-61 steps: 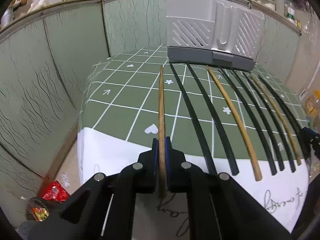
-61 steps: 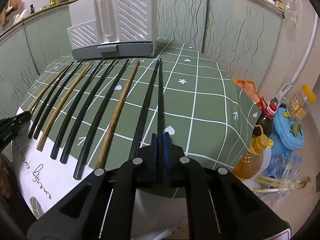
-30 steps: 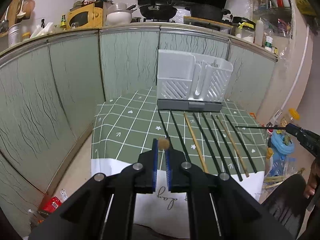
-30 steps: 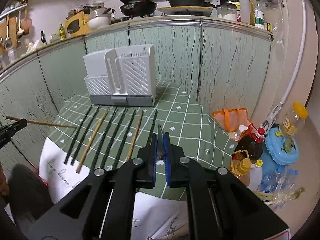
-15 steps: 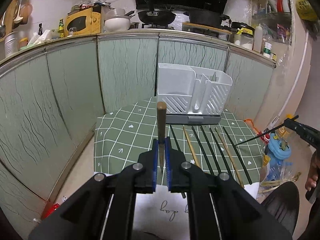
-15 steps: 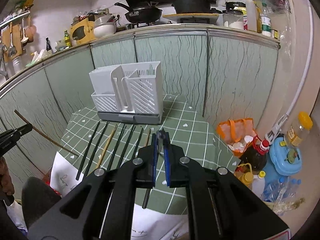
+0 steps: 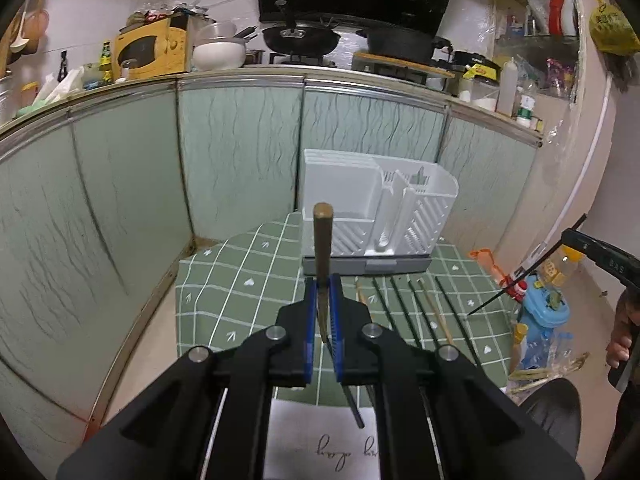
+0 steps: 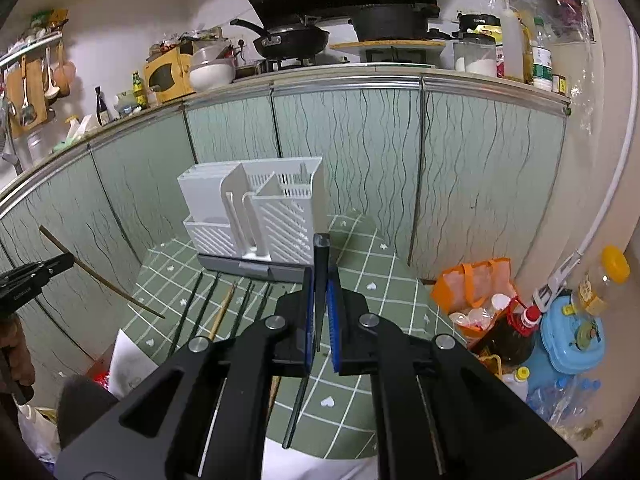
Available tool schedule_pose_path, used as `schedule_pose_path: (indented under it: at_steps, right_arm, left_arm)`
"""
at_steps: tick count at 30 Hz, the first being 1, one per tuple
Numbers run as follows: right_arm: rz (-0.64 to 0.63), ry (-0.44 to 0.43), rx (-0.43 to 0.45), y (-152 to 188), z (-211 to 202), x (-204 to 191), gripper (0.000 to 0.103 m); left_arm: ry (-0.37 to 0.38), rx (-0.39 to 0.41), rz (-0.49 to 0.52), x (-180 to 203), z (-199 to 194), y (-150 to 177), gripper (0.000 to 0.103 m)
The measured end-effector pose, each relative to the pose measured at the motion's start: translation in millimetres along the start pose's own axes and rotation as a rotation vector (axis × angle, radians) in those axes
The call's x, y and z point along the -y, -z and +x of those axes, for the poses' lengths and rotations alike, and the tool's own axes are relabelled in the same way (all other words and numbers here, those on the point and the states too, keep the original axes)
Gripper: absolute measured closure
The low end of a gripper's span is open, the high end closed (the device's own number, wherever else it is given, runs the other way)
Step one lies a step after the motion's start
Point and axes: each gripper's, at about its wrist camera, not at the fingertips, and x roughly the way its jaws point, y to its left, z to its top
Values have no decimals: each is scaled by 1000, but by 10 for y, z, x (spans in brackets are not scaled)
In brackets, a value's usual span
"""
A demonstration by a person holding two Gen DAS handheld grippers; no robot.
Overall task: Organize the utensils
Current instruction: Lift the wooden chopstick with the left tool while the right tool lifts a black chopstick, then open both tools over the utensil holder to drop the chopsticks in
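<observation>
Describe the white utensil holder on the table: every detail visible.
The utensil holder is white plastic on a grey base that looks like a drip tray. It stands upright at the far end of the green checked tablecloth, close to the cabinet doors. It has a tall plain-walled section, a lower front bin and a compartment with slanted slots, plus a slotted back wall. No utensils show inside. The chopsticks on the table lie in front of it; neither gripper touches it.

- A brown wooden chopstick [image 7: 322,240] stands upright, raised above the bench.
- A black chopstick [image 8: 320,276] likewise.
- Remaining chopsticks [image 7: 416,308] lie in a row before the white slotted plastic utensil holder [image 7: 376,216].
</observation>
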Motion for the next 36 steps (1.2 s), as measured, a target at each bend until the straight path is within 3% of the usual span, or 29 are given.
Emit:
schedule_pose_path:
  at_steps: [18, 29, 36]
  right_arm:
    - [-52, -109, 31, -749, 59, 47, 97]
    - [-87, -150, 118, -1467, -25, 8, 97]
    - [-105, -164, 138, -1779, 164, 38, 97]
  left_arm:
    - [235, 55, 100, 344, 166, -887, 95]
    - [279, 74, 184, 704, 352, -1539, 95]
    - [318, 72, 199, 843, 588, -1812, 95]
